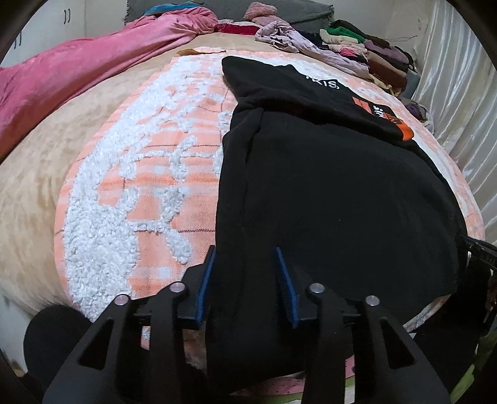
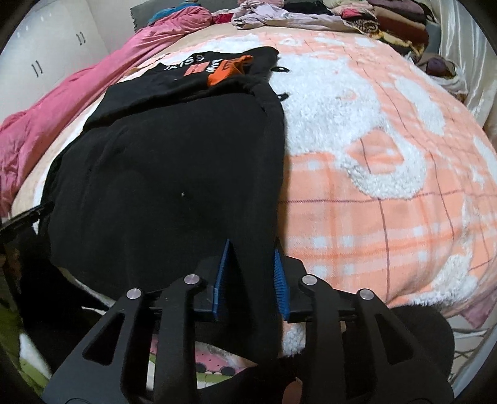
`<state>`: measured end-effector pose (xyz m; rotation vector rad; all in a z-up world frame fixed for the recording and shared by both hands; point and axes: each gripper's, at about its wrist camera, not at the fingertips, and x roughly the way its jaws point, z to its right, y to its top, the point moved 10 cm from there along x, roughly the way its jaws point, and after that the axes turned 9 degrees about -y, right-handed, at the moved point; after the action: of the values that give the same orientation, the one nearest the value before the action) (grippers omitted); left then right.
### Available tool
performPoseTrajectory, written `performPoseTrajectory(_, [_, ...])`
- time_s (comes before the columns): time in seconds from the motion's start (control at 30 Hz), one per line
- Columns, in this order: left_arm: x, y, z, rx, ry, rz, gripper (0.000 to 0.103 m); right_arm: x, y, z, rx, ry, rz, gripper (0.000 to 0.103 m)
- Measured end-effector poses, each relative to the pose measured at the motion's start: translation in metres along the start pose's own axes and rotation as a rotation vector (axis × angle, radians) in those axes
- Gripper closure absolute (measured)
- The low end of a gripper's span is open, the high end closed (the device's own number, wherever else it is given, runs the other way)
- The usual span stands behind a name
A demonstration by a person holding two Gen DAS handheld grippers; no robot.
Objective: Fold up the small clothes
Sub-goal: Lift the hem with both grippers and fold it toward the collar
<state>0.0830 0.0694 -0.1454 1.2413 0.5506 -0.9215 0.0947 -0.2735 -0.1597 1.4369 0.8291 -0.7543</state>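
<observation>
A black sweatshirt (image 1: 326,186) (image 2: 174,174) with an orange and white print lies flat on a peach and white blanket (image 1: 139,186) (image 2: 388,202), its near hem hanging over the bed's edge. My left gripper (image 1: 244,250) straddles the near left corner of the hem. Its blue pads (image 1: 205,279) stand apart with flat black cloth between them. My right gripper (image 2: 252,244) is at the near right corner, and there the cloth fills the narrow gap between its pads (image 2: 281,279). Part of the right gripper (image 1: 480,248) shows at the left wrist view's edge.
A pink quilt (image 1: 77,77) (image 2: 62,108) lies along the bed's left side. Stacks and loose heaps of clothes (image 1: 357,46) (image 2: 372,18) sit at the far end. A pale curtain (image 1: 450,108) hangs on the right, white cupboards (image 2: 46,56) on the left.
</observation>
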Motion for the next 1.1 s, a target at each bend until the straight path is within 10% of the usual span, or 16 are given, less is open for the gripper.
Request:
performPoseTrajectory(0.2, [0.003, -0.002, 0.003, 0.004, -0.004, -0.004, 0.057, 0.003, -0.002, 0.001, 0.028, 0.031, -0.008, 0.083])
performPoseTrajectory(0.47, [-0.010, 0.005, 0.004, -0.022, -0.052, 0.014, 0.095, -0.016, 0.008, 0.000, 0.076, 0.129, 0.036, 0.098])
performPoseTrajectory(0.73, [-0.042, 0.043, 0.015, -0.088, -0.231, 0.091, 0.095, -0.051, 0.056, 0.004, 0.127, 0.252, 0.157, 0.098])
performPoseTrajectory(1.1, [-0.041, 0.121, 0.003, -0.157, -0.272, 0.186, 0.095, -0.051, 0.134, 0.003, 0.127, 0.240, 0.257, 0.098])
